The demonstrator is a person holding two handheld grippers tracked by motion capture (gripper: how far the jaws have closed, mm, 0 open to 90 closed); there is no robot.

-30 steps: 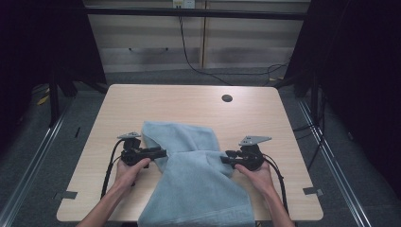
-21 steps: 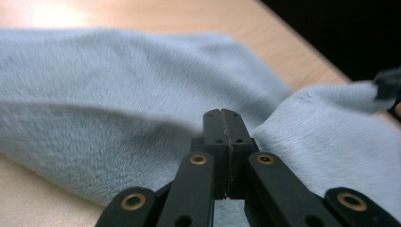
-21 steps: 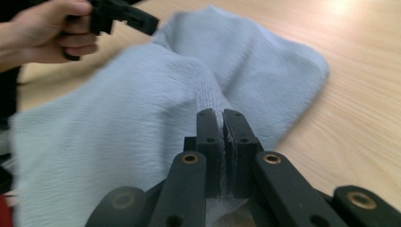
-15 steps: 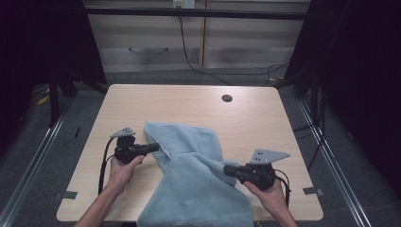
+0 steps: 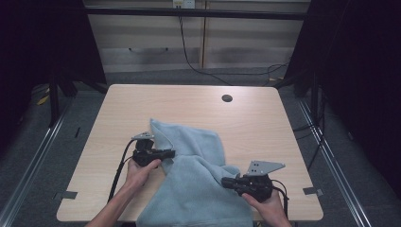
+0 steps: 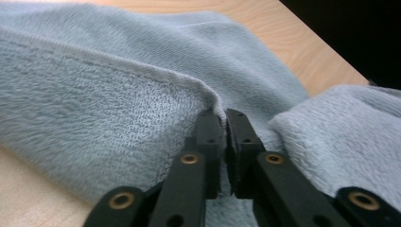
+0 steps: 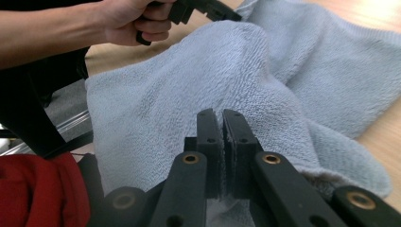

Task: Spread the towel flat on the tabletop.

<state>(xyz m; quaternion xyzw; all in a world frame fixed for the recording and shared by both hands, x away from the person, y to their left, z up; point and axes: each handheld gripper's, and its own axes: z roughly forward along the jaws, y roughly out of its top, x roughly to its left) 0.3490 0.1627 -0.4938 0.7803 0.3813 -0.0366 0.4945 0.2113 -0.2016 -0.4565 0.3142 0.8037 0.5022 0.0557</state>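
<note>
- The pale wooden worktop has a round cable hole near its far edge.
- Grey floor and dark curtains surround it; cables trail behind.
- A light blue towel lies rumpled on the near half, draping over the front edge.
- The left hand-held gripper has just clamped its hem; the right hand-held gripper pinches its other side.

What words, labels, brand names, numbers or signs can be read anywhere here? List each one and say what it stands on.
None can be read: no writing, number or sign shows in these pictures.
The light blue towel has no visible tag or print.
The wooden table top carries no marking, just a small round dark hole.
The left tongs and right tongs are plain black, each shut on the towel, with brass rivets but no lettering.
</note>
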